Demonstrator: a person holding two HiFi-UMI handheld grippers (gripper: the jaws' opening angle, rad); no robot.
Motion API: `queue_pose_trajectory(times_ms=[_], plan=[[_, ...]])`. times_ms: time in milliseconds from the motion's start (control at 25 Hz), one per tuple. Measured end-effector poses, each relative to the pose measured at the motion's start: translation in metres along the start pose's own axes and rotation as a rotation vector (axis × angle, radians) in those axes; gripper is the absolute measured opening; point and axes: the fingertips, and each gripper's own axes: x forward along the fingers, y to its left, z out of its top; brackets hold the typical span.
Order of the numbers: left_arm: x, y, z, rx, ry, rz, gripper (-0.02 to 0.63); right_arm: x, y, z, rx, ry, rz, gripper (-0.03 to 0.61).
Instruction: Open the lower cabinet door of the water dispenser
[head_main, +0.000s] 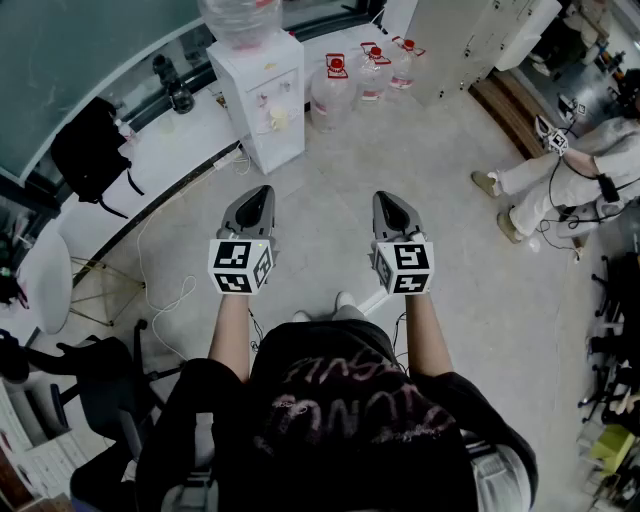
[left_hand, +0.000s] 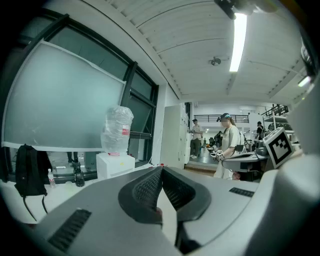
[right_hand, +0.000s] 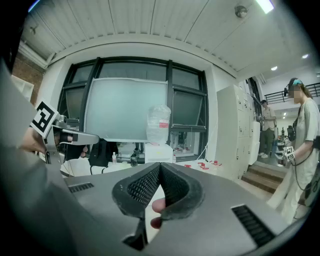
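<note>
The white water dispenser (head_main: 262, 95) stands against the window ledge at the top of the head view, with a crumpled clear bottle (head_main: 240, 15) on top. Its lower cabinet door (head_main: 283, 148) looks closed flush. Both grippers are held side by side over the floor, well short of the dispenser and pointing toward it. The left gripper (head_main: 262, 192) is shut with nothing between its pads. The right gripper (head_main: 385, 198) is shut and empty too. The dispenser (left_hand: 115, 165) shows far beyond the left gripper (left_hand: 161, 169) in the left gripper view. The right gripper (right_hand: 160, 165) also sees the dispenser (right_hand: 159, 152) far ahead.
Several water jugs (head_main: 355, 80) stand on the floor right of the dispenser. A black backpack (head_main: 90, 145) sits on the ledge at left. A white cable (head_main: 180, 290) trails over the floor. White lockers (head_main: 470, 40) and steps (head_main: 510, 110) lie to the right, where a person (head_main: 560, 180) stands.
</note>
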Motion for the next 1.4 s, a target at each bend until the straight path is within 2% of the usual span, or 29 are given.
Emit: queue_pose_trajectory(times_ms=[600, 920, 1400], plan=[[-0.018, -0.010, -0.004, 0.008, -0.013, 0.007, 0.012, -0.020, 0.004, -0.008, 0.012, -0.012, -0.017, 0.014], [-0.024, -0.013, -0.015, 0.006, 0.008, -0.012, 0.012, -0.026, 0.010, -0.012, 0.013, -0.017, -0.039, 0.014], [0.031, -0.002, -0.028, -0.009, 0.062, -0.019, 0.012, 0.025, -0.021, -0.022, 0.025, 0.026, -0.025, 0.014]])
